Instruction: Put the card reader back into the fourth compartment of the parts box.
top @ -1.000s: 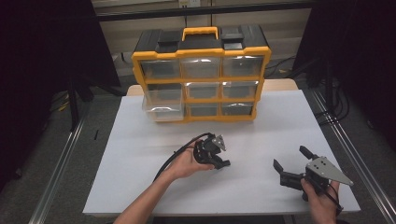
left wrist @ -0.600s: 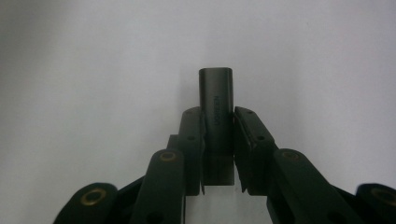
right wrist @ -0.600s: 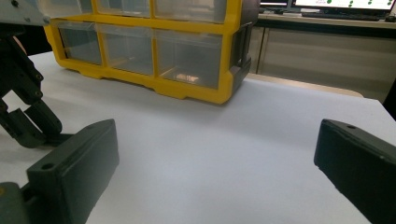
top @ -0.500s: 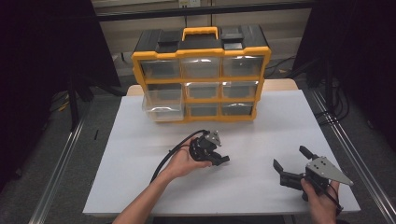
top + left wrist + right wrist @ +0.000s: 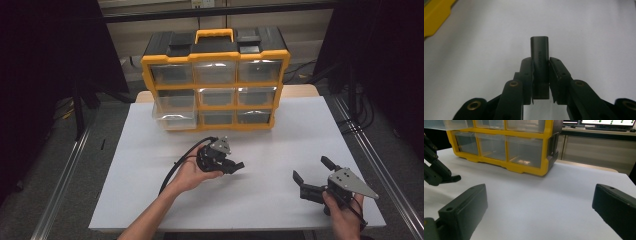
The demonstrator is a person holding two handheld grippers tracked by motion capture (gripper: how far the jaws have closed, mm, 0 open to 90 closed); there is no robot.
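Left gripper view has my fingers (image 5: pixel 560 75) clenched on a small black plug (image 5: pixel 539 67); over the last second I've drawn that gripper (image 5: pixel 235 166) from the yellow drawer organizer (image 5: pixel 216 80), seemingly carrying it off. Right gripper (image 5: pixel 312 180) rests on the desk (image 5: pixel 280 145), fingers released.

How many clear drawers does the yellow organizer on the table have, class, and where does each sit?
9 on the organizer: three rows of three. The middle-left drawer is pulled out; the other eight sit flush.
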